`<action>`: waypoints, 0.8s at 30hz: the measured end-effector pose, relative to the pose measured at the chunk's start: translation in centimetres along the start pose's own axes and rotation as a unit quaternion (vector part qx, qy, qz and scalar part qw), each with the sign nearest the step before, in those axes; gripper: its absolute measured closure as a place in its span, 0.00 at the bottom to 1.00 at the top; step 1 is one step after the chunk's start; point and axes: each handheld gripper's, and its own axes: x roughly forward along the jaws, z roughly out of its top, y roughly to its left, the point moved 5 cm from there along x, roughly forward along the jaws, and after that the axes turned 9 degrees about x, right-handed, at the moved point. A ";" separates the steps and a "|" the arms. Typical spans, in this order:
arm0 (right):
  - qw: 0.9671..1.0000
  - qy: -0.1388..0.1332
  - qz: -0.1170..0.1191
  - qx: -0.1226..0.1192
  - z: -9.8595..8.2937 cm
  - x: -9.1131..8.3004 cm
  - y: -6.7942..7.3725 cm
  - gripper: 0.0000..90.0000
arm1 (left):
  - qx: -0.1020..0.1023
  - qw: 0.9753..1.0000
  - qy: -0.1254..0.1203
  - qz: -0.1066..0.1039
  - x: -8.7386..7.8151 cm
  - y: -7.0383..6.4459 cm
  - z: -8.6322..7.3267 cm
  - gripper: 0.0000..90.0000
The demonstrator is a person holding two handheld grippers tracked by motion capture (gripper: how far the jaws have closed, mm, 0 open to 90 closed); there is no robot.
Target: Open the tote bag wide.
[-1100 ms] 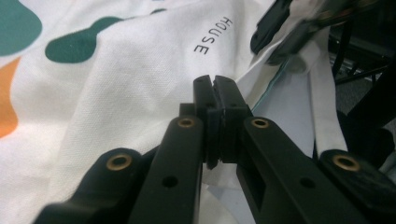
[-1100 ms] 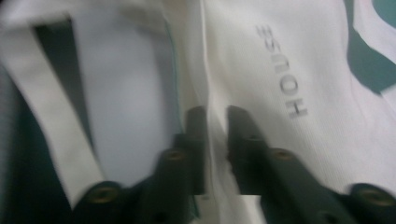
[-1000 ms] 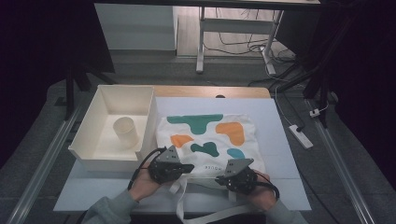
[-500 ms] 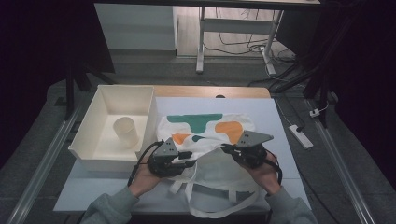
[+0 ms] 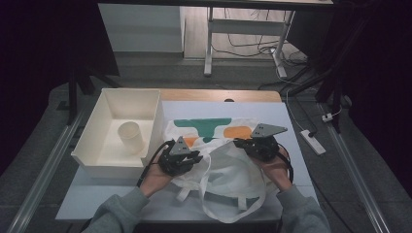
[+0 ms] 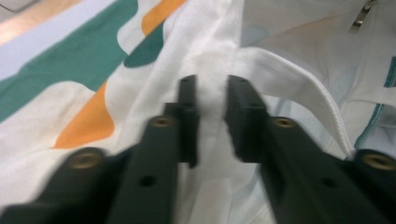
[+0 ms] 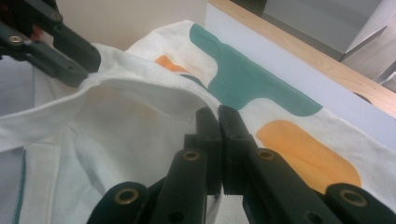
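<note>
The worktop (image 5: 286, 111) is viewed from above and forward, while the patterned bag (image 5: 214, 127) is seen close along each gripper's jaws, shared by all views.

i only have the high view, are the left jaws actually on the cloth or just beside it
Observer: On it. In the left gripper view, the left gripper has a fold of the bag pinched between its jaws, which stand slightly apart around the cloth.
Operator: ok and the right one, cant see its tips from up here
Observer: In the right gripper view, the right gripper has its jaws pressed together on the bag's rim, just beside the orange patch.
Operator: is the mouth open at all
Observer: Yes. The right gripper view looks into the mouth: the rim is lifted between the two grippers and the pale inside shows.
</note>
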 end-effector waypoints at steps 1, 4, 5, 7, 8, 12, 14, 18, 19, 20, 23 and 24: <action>1.000 0.000 0.000 -0.001 0.0 0.0 0.0 0.99 | -0.002 1.000 0.001 -0.003 0.1 0.1 0.0 0.95; 1.000 -0.002 -0.004 -0.006 0.1 -0.1 0.0 0.99 | 0.001 1.000 -0.004 0.000 -0.1 0.0 0.2 0.99; 1.000 -0.004 -0.006 -0.006 0.2 -0.2 -0.1 0.99 | 0.001 1.000 -0.009 0.003 -0.3 0.0 0.4 0.99; 1.000 -0.007 -0.009 -0.007 0.4 -0.4 -0.3 0.99 | 0.003 1.000 -0.017 0.007 -0.5 0.1 0.8 0.99; 1.000 -0.010 -0.010 -0.005 0.6 -0.5 -0.5 0.99 | 0.003 1.000 -0.020 0.008 -0.6 0.1 1.1 0.99; 1.000 -0.019 -0.020 0.014 0.7 0.0 -1.9 0.99 | -0.006 1.000 -0.023 0.015 0.3 0.8 1.8 0.99; 0.999 -0.015 -0.017 0.038 0.3 0.9 -3.2 0.99 | -0.013 1.000 -0.020 0.016 1.1 1.2 1.9 0.99; 0.998 -0.004 -0.022 0.052 -0.2 2.0 -4.4 0.99 | -0.014 1.000 -0.003 0.020 2.6 1.7 1.8 0.99; 0.998 -0.002 -0.024 0.054 -0.4 2.4 -4.7 0.99 | -0.012 1.000 0.000 0.024 2.9 1.8 1.8 0.99; 0.998 0.001 -0.028 0.057 -0.6 2.8 -5.0 0.99 | -0.011 1.000 0.004 0.025 3.2 1.9 1.8 0.99; 0.997 0.014 -0.036 0.059 -1.1 3.8 -5.6 0.99 | -0.019 0.999 0.011 0.023 3.8 2.4 1.6 0.99; 0.997 0.018 -0.036 0.064 -1.3 4.1 -5.8 0.99 | -0.024 0.999 0.013 0.021 4.0 2.6 1.6 0.99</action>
